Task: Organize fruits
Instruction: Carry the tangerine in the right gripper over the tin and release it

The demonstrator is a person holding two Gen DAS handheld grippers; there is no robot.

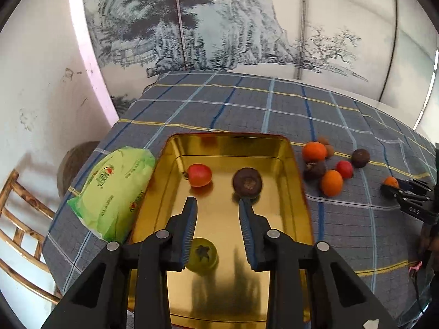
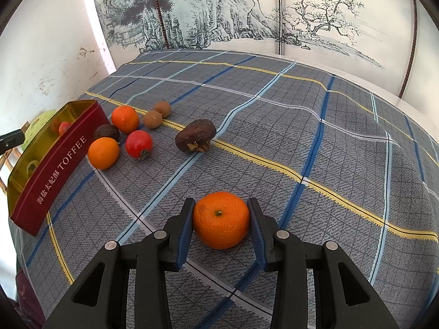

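My left gripper (image 1: 218,205) hangs over the gold tin (image 1: 297,164), its jaws drawn in as far as they go with nothing between them; a gap remains between the blue pads, but they pinch only air. Just below and behind the left fingertip lies a green fruit (image 1: 201,255), and ahead of the tips sit a red tomato-like fruit (image 1: 199,175) on the left and a dark brown fruit (image 1: 247,182) nearly under the right fingertip. I judge those three are already sorted, since they rest on the tin's floor. A green plastic packet (image 1: 115,192) lies against the tin's wall to the left of this gripper.

My right gripper (image 2: 221,215) is closed on a mandarin (image 2: 221,219), a pad pressed to each side, stem end facing up toward the camera. It appears to sit on the checked cloth (image 2: 301,137) (lifted or resting, I cannot tell for sure). Gripping it across its widest part keeps the round fruit from rolling out.

Ahead and left of this gripper lies the unsorted cluster: two orange fruits (image 2: 125,118), a red one (image 2: 139,144), two small brown ones (image 2: 152,119) and two dark ones (image 2: 195,135), bunched beside the tin's red wall (image 2: 63,161), a short carry away. The mandarin should go there next.
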